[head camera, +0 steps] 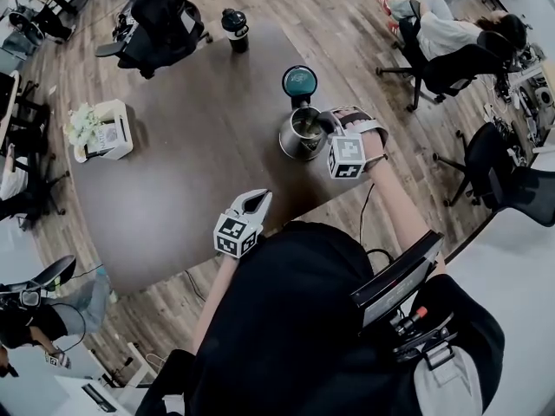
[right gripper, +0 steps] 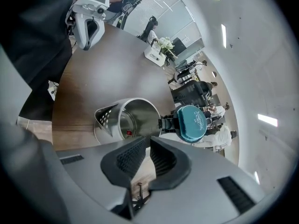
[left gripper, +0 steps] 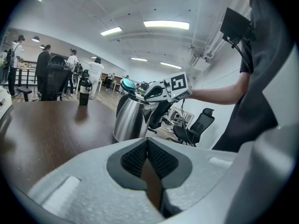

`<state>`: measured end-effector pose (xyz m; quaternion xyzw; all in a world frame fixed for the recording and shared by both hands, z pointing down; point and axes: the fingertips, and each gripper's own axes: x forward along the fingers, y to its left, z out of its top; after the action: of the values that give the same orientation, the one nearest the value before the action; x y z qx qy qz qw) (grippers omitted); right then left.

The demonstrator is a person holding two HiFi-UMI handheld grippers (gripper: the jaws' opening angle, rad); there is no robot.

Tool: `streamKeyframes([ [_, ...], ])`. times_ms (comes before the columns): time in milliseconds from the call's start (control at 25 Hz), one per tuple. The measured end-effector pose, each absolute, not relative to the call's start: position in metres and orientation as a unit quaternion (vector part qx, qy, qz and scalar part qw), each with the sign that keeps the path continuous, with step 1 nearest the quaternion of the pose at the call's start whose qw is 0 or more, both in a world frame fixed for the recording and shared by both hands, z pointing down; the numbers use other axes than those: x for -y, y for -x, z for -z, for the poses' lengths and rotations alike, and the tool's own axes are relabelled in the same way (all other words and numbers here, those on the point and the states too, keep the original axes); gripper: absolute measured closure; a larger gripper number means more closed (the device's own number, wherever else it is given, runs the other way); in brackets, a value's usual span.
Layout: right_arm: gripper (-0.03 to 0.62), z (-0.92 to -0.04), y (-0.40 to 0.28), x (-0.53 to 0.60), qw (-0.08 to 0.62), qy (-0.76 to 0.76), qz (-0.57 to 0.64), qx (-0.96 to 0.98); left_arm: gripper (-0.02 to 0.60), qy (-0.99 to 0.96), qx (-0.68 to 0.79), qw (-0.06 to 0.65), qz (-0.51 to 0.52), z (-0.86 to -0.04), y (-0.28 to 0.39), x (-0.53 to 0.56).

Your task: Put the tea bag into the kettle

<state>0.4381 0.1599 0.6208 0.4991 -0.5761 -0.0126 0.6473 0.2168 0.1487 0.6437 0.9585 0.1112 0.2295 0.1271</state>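
The steel kettle [head camera: 299, 137] stands near the right edge of the dark table [head camera: 182, 180], its teal lid [head camera: 299, 81] swung up and open. My right gripper [head camera: 329, 121] hovers just above the kettle's [right gripper: 135, 118] open mouth, pointing down into it with its jaws shut. A thin tan strip with a small dark clip [right gripper: 138, 189] shows between its pads; it looks like the tea bag. My left gripper [head camera: 260, 198] rests low at the near table edge, shut and empty. In the left gripper view the kettle [left gripper: 131, 122] sits ahead of it, under the right gripper [left gripper: 147, 93].
A black tumbler [head camera: 234, 29] stands at the far side of the table. A white box with flowers [head camera: 104, 130] sits at the left. Office chairs [head camera: 156, 20] and seated people ring the table.
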Motion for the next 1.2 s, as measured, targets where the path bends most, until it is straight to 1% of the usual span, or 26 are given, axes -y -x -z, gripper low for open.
streamKeyframes([
  [120, 0.576, -0.618, -0.437, -0.159, 0.631, -0.516, 0.005, 0.579, 0.575, -0.958, -0.113, 0.127, -0.229, -0.645, -0.215, -0.148],
  [200, 0.576, -0.614, -0.435, -0.156, 0.605, -0.538, -0.004, 0.587, 0.575, -0.959, -0.112, 0.128, -0.227, -0.645, -0.213, -0.147],
  [440, 0.576, -0.588, -0.433, -0.147, 0.481, -0.621, -0.044, 0.618, 0.575, -0.960, -0.108, 0.130, -0.222, -0.644, -0.209, -0.144],
  [560, 0.576, -0.574, -0.429, -0.142, 0.402, -0.658, -0.065, 0.633, 0.575, -0.961, -0.103, 0.131, -0.220, -0.643, -0.204, -0.140],
  [760, 0.577, -0.536, -0.422, -0.134, 0.218, -0.727, -0.071, 0.647, 0.575, -0.966, -0.089, 0.127, -0.208, -0.637, -0.197, -0.127],
  [840, 0.577, -0.522, -0.411, -0.131, 0.171, -0.732, -0.062, 0.656, 0.575, -0.968, -0.077, 0.127, -0.202, -0.633, -0.194, -0.117],
  [960, 0.577, -0.500, -0.381, -0.122, 0.118, -0.714, -0.053, 0.688, 0.575, -0.971, -0.063, 0.122, -0.195, -0.626, -0.188, -0.103],
  [1200, 0.579, -0.481, -0.313, -0.086, 0.056, -0.664, -0.052, 0.743, 0.575, -0.979, -0.031, 0.110, -0.169, -0.610, -0.167, -0.076],
])
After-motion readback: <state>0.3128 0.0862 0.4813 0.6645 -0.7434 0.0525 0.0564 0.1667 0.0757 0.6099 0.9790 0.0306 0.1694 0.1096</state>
